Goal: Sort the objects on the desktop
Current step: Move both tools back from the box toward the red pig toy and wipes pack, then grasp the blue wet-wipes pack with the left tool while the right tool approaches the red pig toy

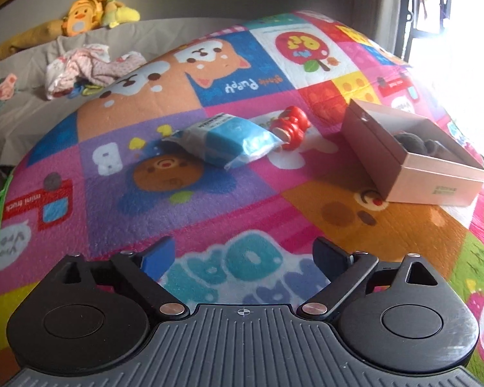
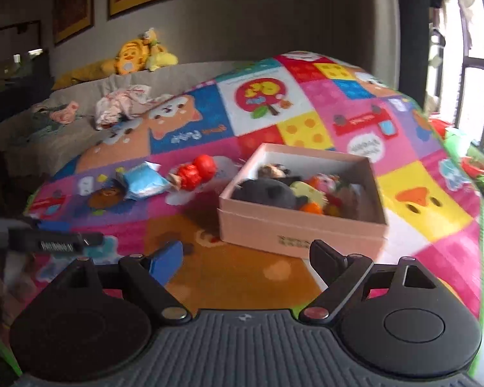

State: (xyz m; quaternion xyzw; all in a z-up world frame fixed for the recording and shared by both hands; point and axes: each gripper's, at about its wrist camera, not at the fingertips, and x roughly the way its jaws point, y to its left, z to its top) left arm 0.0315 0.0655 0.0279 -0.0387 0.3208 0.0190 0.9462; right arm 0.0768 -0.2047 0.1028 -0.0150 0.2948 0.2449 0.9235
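Open mat [image 1: 229,213] lies before the blue packet [image 1: 224,143] and red toy [image 1: 292,127]; the pink box [image 2: 301,225] walls off the right.

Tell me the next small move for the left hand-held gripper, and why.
Probably ease the left hand-held gripper, open and empty, forward toward the blue packet. It and the red toy lie on the mat outside the pink box, and the packet looks nearer.
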